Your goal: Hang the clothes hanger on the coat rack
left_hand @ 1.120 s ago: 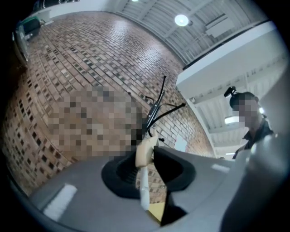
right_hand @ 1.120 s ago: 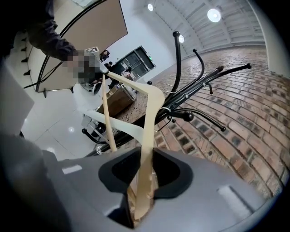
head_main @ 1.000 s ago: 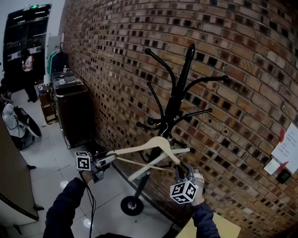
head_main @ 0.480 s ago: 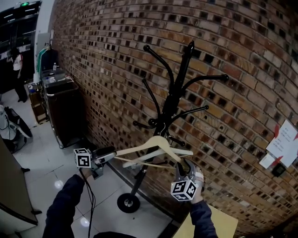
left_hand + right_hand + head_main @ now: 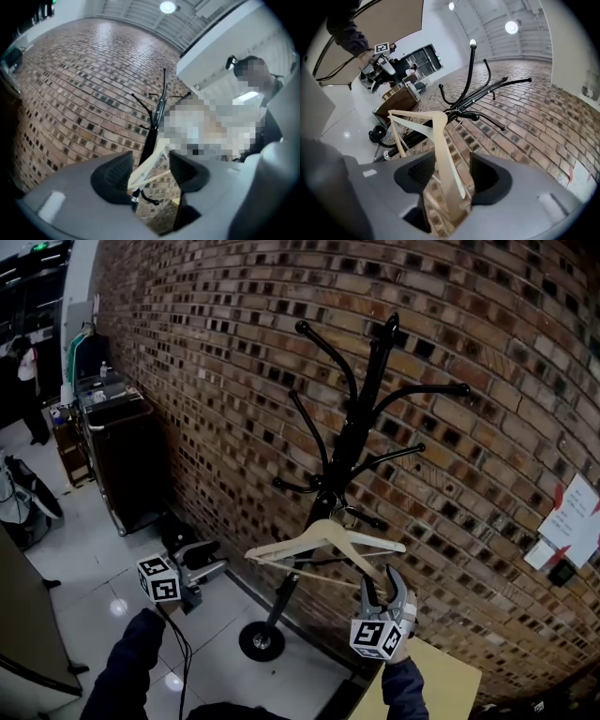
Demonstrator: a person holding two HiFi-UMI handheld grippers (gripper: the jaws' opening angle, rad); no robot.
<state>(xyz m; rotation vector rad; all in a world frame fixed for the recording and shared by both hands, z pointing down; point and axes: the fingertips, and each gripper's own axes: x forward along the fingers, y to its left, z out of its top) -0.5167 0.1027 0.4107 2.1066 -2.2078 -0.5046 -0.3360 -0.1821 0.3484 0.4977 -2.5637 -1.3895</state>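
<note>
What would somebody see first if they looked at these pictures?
Probably the tall black coat rack with its curly arms, standing against the big brick wall. A pale wooden hanger hangs from one of its low pegs. Just under the hanger's right end is the right gripper; its jaws have just been opening, and the hanger's arm shows between them without being pinched.
</note>
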